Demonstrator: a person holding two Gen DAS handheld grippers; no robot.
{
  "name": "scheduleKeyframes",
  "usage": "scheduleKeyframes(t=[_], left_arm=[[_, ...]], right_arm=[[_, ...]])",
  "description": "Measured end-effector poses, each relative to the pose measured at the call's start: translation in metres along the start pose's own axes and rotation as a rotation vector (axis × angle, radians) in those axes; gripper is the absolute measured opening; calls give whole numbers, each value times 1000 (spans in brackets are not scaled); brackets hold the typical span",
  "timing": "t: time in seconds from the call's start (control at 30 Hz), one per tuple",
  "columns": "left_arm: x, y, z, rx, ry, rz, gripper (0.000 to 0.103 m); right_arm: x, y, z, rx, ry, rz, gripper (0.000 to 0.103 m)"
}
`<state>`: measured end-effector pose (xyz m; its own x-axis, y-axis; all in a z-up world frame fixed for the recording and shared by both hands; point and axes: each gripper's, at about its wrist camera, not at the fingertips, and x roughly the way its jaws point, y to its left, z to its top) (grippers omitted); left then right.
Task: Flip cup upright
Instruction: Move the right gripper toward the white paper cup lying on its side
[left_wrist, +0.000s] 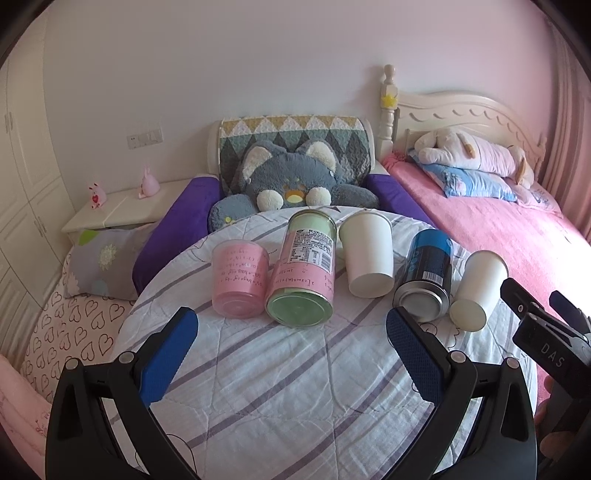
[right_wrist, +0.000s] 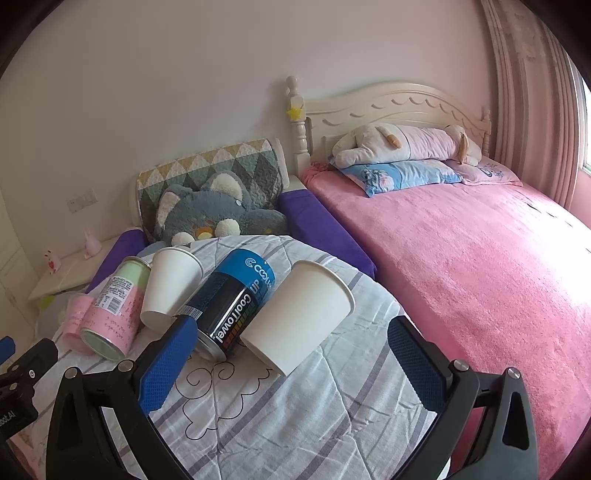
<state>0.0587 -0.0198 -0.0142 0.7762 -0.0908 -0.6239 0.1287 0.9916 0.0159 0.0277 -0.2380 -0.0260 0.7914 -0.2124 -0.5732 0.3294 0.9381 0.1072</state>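
Observation:
Several containers lie on their sides in a row on a striped quilt (left_wrist: 288, 373). From left: a pink plastic cup (left_wrist: 240, 282), a pink-and-green tin (left_wrist: 304, 271), a white paper cup (left_wrist: 367, 254), a blue-and-black can (left_wrist: 426, 273) and a second white paper cup (left_wrist: 480, 290). Their bases face me. My left gripper (left_wrist: 291, 330) is open, just short of the tin. My right gripper (right_wrist: 291, 339) is open, with the second paper cup (right_wrist: 299, 315) between its fingers but not touched. The can (right_wrist: 236, 302) lies against its left finger.
A grey plush cat (left_wrist: 291, 181) sits behind the row against a quilted headboard. Purple bolsters (left_wrist: 173, 229) flank the quilt. A pink bed (right_wrist: 480, 266) with pillows and a plush lies to the right. A bedside table (left_wrist: 118, 206) stands to the left.

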Motion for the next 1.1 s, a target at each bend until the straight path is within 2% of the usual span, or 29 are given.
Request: scheduleKeyframes(t=[0.23, 0.5, 0.63, 0.77, 0.97, 1.1], left_arm=[[-13, -1, 3, -23, -47, -19, 103], [-35, 7, -3, -57, -109, 47, 103], [-48, 17, -10, -92, -126, 84, 103], [-61, 27, -18, -135, -135, 110, 103], [-84, 29, -29, -131, -180, 176, 103], [-98, 27, -35, -126, -217, 177, 103]], right_arm=[[-7, -1, -1, -7, -18, 14, 103], [-32, 5, -5, -62, -153, 64, 103], [-42, 11, -6, -91, -205, 119, 103], [-51, 20, -12, -130, -241, 150, 103], [-63, 24, -19, -152, -268, 215, 103], [-76, 23, -25, -168, -308, 251, 103]])
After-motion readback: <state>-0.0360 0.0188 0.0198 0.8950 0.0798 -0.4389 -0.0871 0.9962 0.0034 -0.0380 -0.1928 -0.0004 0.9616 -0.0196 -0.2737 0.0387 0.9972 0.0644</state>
